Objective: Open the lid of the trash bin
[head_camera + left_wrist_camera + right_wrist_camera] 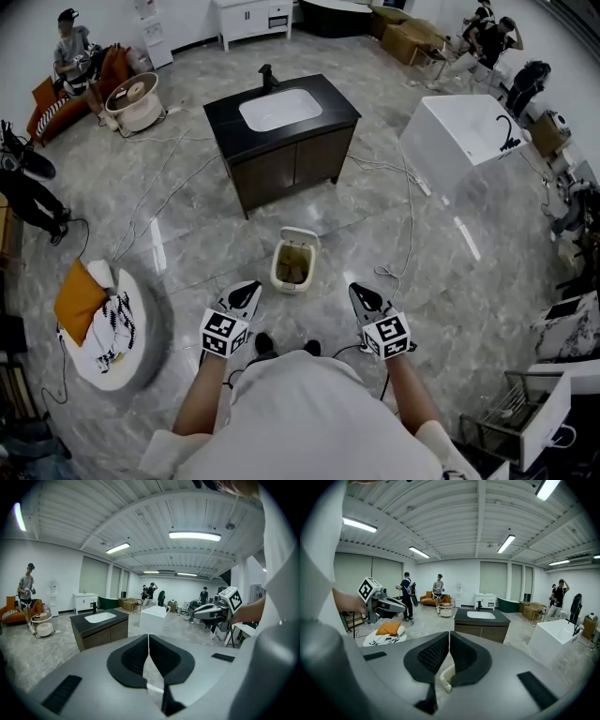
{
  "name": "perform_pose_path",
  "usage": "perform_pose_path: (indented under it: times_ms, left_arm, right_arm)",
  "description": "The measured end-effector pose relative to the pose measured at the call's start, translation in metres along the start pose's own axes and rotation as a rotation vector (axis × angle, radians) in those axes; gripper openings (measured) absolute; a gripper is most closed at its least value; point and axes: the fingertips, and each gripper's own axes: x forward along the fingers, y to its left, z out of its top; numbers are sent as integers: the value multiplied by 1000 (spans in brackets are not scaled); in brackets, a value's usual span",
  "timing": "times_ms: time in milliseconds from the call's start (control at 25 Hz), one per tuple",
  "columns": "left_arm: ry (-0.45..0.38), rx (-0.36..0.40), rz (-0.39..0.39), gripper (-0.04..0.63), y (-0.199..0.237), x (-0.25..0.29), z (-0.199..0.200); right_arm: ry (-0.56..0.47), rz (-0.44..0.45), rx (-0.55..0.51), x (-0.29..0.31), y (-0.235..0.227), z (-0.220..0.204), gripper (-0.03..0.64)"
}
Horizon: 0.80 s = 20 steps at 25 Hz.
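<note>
Two grippers appear in the head view: the left gripper (246,296) and the right gripper (362,296), held apart above the floor (450,281). Neither touches the trash bin (292,267). The trash bin stands on the floor just ahead of them, in front of the sink cabinet (281,141) and well away from the floor's edges. Its lid (301,234) is raised at the far side, exposing the inside.

Left gripper view: jaws together, nothing between them.

Right gripper view: jaws together, nothing gripped. The bin's rim shows below them.
</note>
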Motion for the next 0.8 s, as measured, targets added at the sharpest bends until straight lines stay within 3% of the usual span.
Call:
perform_pose_path:
  times_ms: [800]
  left_arm:
    - [-10, -24, 31, 20, -12, -6, -1]
  right_arm:
    - [-30, 35, 5, -3, 2, 1, 32]
